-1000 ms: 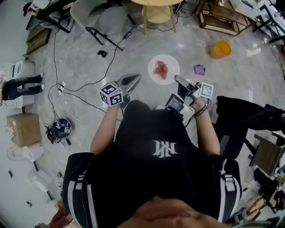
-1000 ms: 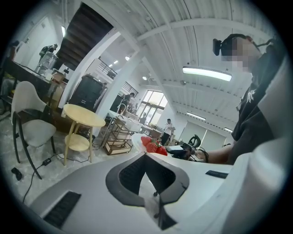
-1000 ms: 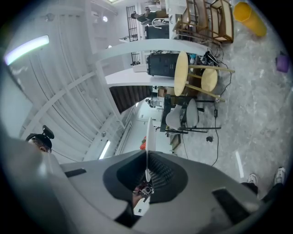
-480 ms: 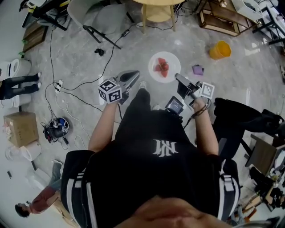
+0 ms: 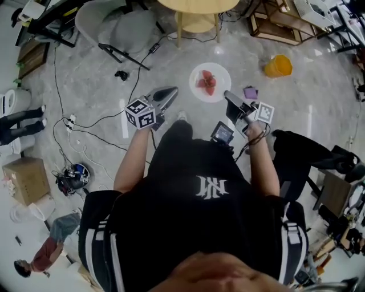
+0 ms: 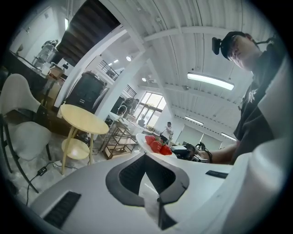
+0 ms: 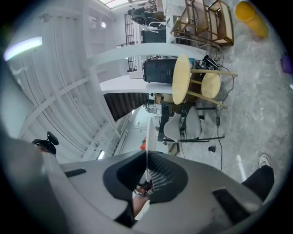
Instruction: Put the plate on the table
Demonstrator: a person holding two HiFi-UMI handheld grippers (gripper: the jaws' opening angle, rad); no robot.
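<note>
A white plate [image 5: 210, 81] with red strawberries on it hangs in the air over the floor, with my right gripper [image 5: 227, 96] shut on its near right rim. The right gripper view shows the plate [image 7: 148, 132] edge-on, running down between the jaws of my right gripper [image 7: 147, 161]. Just left of the plate and not touching it, my left gripper [image 5: 171, 91] has its jaws together on nothing. From the left gripper view the plate [image 6: 154, 145] sits beyond the left gripper [image 6: 147, 170]. The round yellow table [image 5: 197, 5] stands ahead.
An orange cup [image 5: 279, 65] and a purple thing [image 5: 250, 92] lie on the floor to the right. A grey chair [image 5: 122, 25] and black cables [image 5: 102, 128] are at the left, wooden shelving [image 5: 279, 25] at the top right, a black bag [image 5: 308, 151] beside me.
The plate and both grippers have moved forward toward the table, away from the purple thing. A person has come into view at the lower left.
</note>
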